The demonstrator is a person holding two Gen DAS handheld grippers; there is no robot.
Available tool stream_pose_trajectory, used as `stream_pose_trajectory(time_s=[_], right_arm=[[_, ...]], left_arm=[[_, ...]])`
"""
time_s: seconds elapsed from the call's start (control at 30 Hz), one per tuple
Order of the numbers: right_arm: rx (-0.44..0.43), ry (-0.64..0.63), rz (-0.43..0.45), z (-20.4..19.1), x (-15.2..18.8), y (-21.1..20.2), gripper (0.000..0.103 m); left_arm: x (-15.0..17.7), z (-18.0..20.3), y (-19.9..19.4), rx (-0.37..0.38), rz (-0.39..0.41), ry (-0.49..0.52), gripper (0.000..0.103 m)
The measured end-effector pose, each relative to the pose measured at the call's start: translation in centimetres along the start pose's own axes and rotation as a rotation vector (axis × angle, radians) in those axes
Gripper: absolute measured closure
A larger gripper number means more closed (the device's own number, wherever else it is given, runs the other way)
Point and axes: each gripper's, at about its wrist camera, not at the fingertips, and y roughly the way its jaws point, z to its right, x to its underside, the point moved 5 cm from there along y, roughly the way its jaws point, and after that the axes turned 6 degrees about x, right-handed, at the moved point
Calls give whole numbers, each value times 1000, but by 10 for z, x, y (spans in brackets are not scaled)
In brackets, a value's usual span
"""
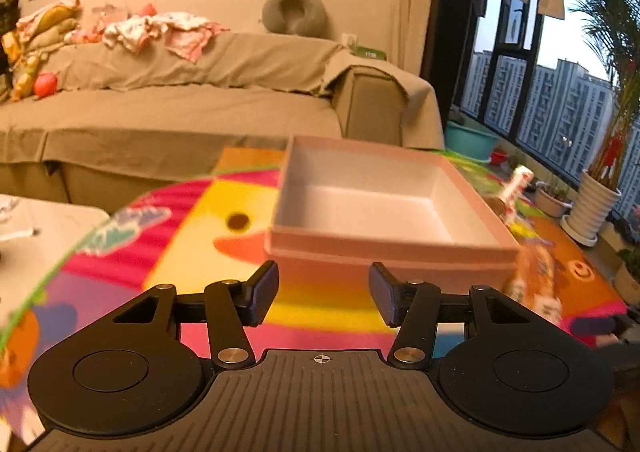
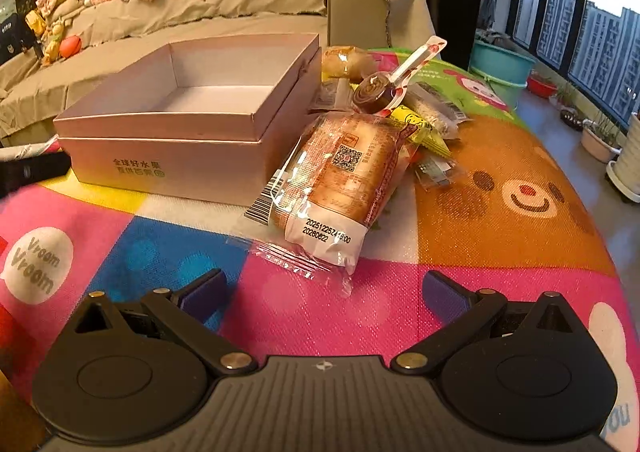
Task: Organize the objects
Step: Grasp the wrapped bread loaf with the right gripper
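- Right now both pairs of tongs are apart and hold nothing: the left tongs (image 1: 323, 294) hover in front of the pink box (image 1: 384, 208), and the right tongs (image 2: 324, 292) stand wide over the colourful play mat (image 2: 500, 188), just short of the nearest snack.
- That snack, a wrapped bread packet (image 2: 340, 180), lies just beside the box's right wall, its clear tail end pointing toward the right tongs; I judge this the easiest piece to pick first.
- Behind it sits a loose heap of snacks: a wrapped lollipop (image 2: 380, 92) leaning on top, a yellow packet (image 2: 420, 124) under it, and a round bun (image 2: 344, 60) close against the box's far corner.
- The box looks empty and open-topped, seemingly nested in its own lid, so it likely serves as the place the snacks go; keeping the heap right beside it makes each carry short.
- The left view shows the white inside of the box head-on and only blurred glimpses of snacks at the right edge; a pale tabletop (image 1: 48, 220) shows at far left.
- The right view alone gives the heap clearly, plus the printing on the box's front.
- A draped sofa (image 1: 180, 100) fills the background in both.
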Motion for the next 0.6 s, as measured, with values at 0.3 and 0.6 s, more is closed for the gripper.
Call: stream_pose_trajectory(time_s=[0.3,0.6], right_arm=[[-47,-45,-6,2,-1,0,0],[-70,-46,151,13,-7,-29,0]], left_arm=[[-43,-29,24,-26,104,70,46],[-40,-43,73,14,-3,23,46]])
